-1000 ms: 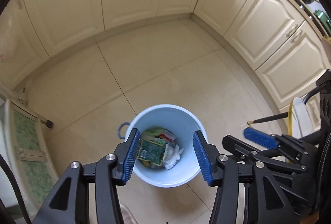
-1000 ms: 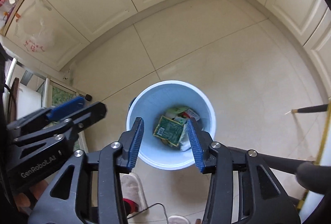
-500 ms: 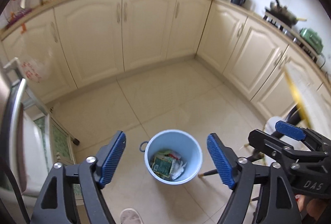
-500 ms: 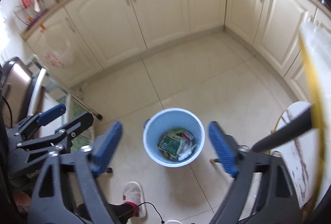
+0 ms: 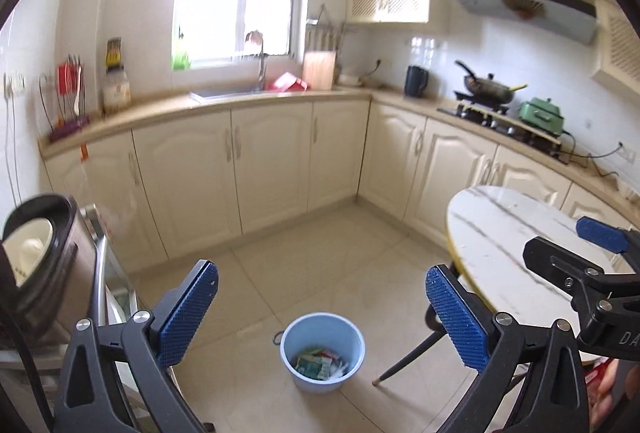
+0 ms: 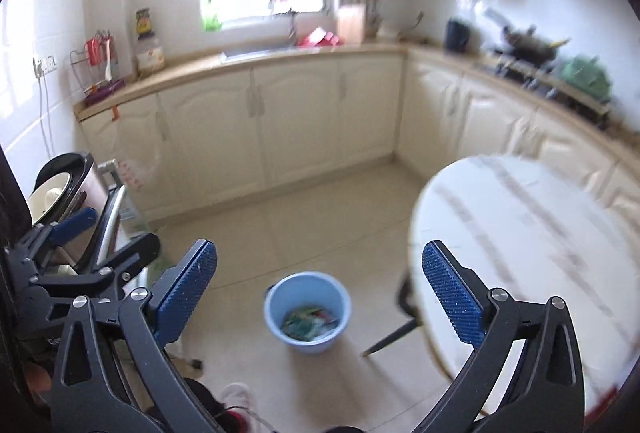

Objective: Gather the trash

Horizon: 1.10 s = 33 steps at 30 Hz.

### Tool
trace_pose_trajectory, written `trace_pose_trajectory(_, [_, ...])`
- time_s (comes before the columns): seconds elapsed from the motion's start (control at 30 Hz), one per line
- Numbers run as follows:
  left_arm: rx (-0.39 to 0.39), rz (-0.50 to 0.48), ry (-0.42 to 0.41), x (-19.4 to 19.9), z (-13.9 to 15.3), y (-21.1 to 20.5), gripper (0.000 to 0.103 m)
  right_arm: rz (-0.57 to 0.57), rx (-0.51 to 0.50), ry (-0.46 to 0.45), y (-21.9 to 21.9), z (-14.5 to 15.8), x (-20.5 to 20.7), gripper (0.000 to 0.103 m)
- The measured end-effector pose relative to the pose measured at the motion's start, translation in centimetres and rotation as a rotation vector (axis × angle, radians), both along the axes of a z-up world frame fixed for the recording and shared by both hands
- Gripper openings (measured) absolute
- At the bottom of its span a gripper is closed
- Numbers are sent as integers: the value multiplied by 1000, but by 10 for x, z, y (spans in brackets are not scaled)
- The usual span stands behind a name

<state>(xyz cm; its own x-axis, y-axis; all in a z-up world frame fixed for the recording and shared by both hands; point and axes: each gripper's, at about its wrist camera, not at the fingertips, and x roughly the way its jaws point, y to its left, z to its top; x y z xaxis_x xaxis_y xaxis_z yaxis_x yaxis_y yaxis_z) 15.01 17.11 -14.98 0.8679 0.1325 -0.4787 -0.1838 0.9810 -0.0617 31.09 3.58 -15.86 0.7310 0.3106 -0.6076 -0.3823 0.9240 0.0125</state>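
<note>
A light blue bucket stands on the tiled floor, holding green wrappers and white crumpled paper. My left gripper hovers high above and behind it, its jaws opening wide with nothing between them. In the right wrist view the same bucket and its trash lie far below my right gripper, whose jaws are opening too and hold nothing. The right gripper's fingers show at the right edge over the table. At the far left of the right wrist view are the left gripper's fingers.
A round white marble table with dark legs stands right of the bucket. A rice cooker sits on a stand at the left. Cream cabinets line the back and right walls. A person's slippered foot is near the bucket.
Both grippers have risen far above the bucket and tilted up, so the counters and window come into view. Both pairs of jaws have spread wide.
</note>
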Motion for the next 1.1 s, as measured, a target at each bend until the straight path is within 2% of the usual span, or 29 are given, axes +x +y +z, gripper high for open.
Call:
trace_pose_trajectory(0.27, [56,-51,-126,-112,24,-73,102,-85,58,-159,-60,77,-89,103])
trace_pose_trajectory(0.4, [63,-83,-192,-179,34,-94,102,-134,80,-242,-90,113,-127,103])
trace_pose_trajectory(0.53, [82,-98,-268,-230,42,-106,102,-189,82,-313,-113,145,-158,103])
trace_pose_trajectory(0.67, [75,-106,-349,-274,38,-101,102,-217,88,-356,-125,160,-181,103])
trace_pose_trajectory(0.77, [72,-112,-384,-291,25,-96,102,-229,94,-388,-129,167,-197,103])
trace_pose_trajectory(0.97, [94,-128,-404,-332,2,-93,102,-248,88,-433,-132,175,-218,103])
trace_pose_trajectory(1.1, [107,-138,-406,-341,-4,-93,102,-266,95,-461,-135,178,-228,103])
